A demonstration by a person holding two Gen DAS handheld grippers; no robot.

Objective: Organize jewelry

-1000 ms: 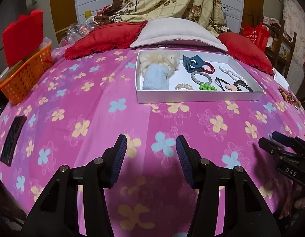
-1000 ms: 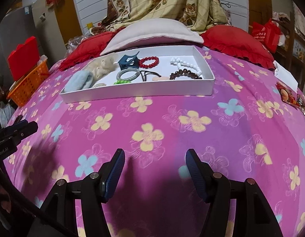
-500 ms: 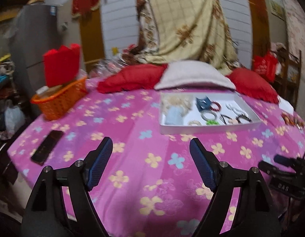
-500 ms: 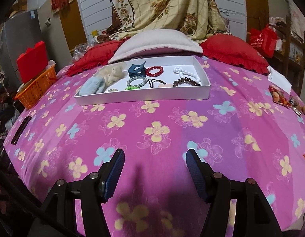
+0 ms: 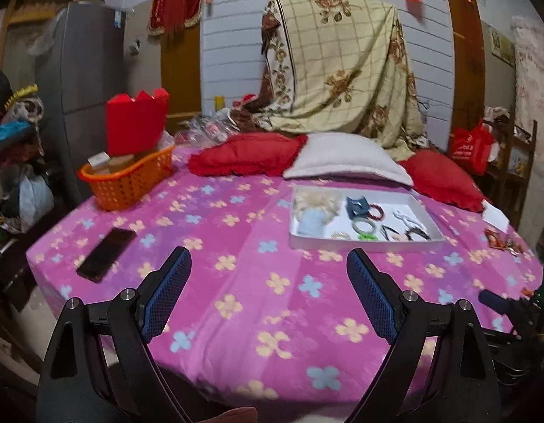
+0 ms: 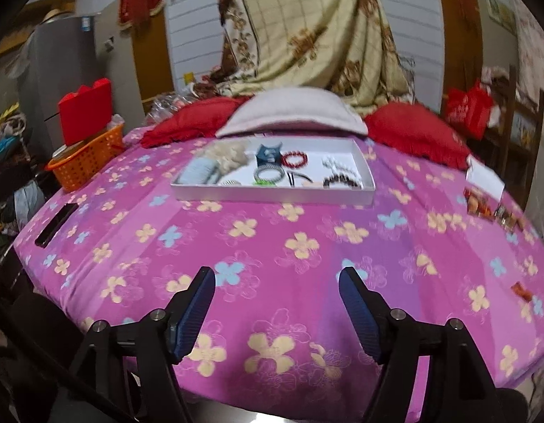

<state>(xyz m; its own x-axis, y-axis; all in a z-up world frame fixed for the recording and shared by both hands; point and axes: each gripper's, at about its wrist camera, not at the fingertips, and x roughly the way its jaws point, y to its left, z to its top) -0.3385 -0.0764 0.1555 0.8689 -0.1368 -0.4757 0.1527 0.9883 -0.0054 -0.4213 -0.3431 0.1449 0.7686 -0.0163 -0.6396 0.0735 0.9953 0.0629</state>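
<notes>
A white tray sits far across the pink flowered bed; it also shows in the right wrist view. It holds a red bead bracelet, a white pearl string, a dark bead bracelet, a grey bangle, a blue claw clip and fluffy cream and blue pieces. My left gripper is open and empty, high over the bed's near edge. My right gripper is open and empty, also well short of the tray.
An orange basket with a red box stands at the bed's far left. A black phone lies at the left. Red and grey pillows lie behind the tray. Small trinkets and a white card lie at the right edge.
Both grippers have pulled back and risen away from the bed, so the tray looks smaller and farther. The left jaws have opened wider. Nothing in the tray has moved.
</notes>
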